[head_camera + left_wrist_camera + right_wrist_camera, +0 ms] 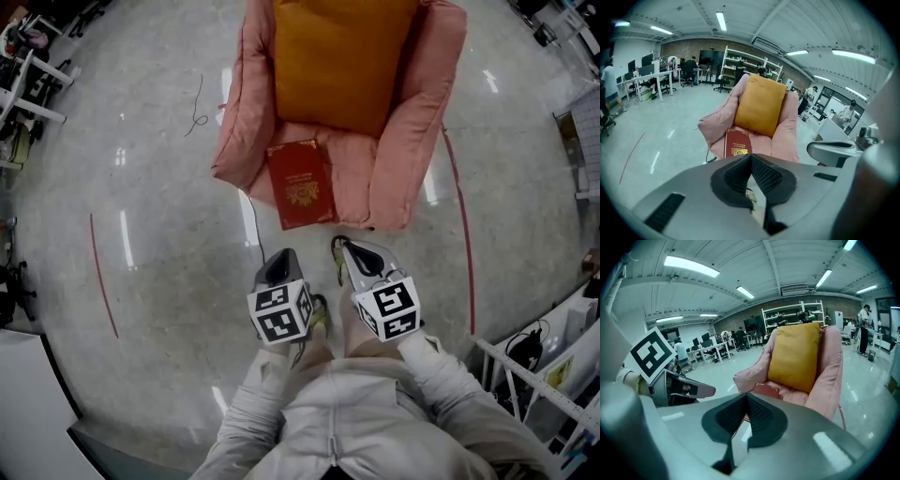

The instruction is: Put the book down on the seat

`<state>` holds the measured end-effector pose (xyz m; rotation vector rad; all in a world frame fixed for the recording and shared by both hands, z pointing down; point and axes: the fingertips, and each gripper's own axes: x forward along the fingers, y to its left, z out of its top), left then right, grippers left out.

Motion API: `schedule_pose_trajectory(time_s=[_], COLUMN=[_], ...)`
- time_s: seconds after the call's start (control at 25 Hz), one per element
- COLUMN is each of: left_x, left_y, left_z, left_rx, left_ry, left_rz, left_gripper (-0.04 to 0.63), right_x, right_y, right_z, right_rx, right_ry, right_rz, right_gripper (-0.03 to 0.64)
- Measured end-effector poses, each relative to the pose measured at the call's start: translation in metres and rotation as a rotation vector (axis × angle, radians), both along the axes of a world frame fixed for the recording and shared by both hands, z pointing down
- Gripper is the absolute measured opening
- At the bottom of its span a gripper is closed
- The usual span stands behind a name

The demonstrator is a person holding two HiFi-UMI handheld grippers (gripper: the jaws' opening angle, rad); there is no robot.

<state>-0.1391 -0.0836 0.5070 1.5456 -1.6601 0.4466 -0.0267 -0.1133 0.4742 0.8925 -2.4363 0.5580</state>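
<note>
Already the book (300,183) lies flat on the seat (354,167) of the pink armchair (419,112), in front of the orange cushion (342,61) that leans on the backrest, so the placing looks done. What remains is mostly risk. The book sits far forward, toward one side of the seat, and its near end reaches the front lip and may hang a little past it; the head view does not settle how much. The seat is soft padding, so a light nudge or the stuffing settling could tip that end down and let the book slide onto the floor (141,187).

Neither tool could stop that quickly. The left tool (281,258) has its jaws pressed together with nothing between them, and the right tool (352,249) is likewise closed and empty. Both are held close to the person's body, well apart from the chair. A reach to straighten the book with closed tips would more likely push it than grip it, and a push toward the lip would send it off.

A thin cable (253,223) runs over the floor just beside the chair's front corner; a foot catching it could jolt the chair and shake the book loose
</note>
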Motion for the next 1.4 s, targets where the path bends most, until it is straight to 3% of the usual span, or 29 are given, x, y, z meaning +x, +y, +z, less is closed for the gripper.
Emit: schedule_pose_trajectory(time_s=[0.88, 1.4], left_x=[-0.012, -0.012], left_y=[0.077, 0.078], left_z=[-0.042, -0.049], left_rx=[0.028, 0.043], left_ry=[-0.001, -0.014], left_rz=[0.013, 0.016], left_gripper=[0.006, 0.006], right_x=[-0.006, -0.007], right_y=[0.071, 0.075], right_z=[-0.037, -0.045], right_rx=[0.033, 0.058], right_ry=[-0.004, -0.009], right_rz=[-0.053, -0.061], right_gripper=[-0.001, -0.001])
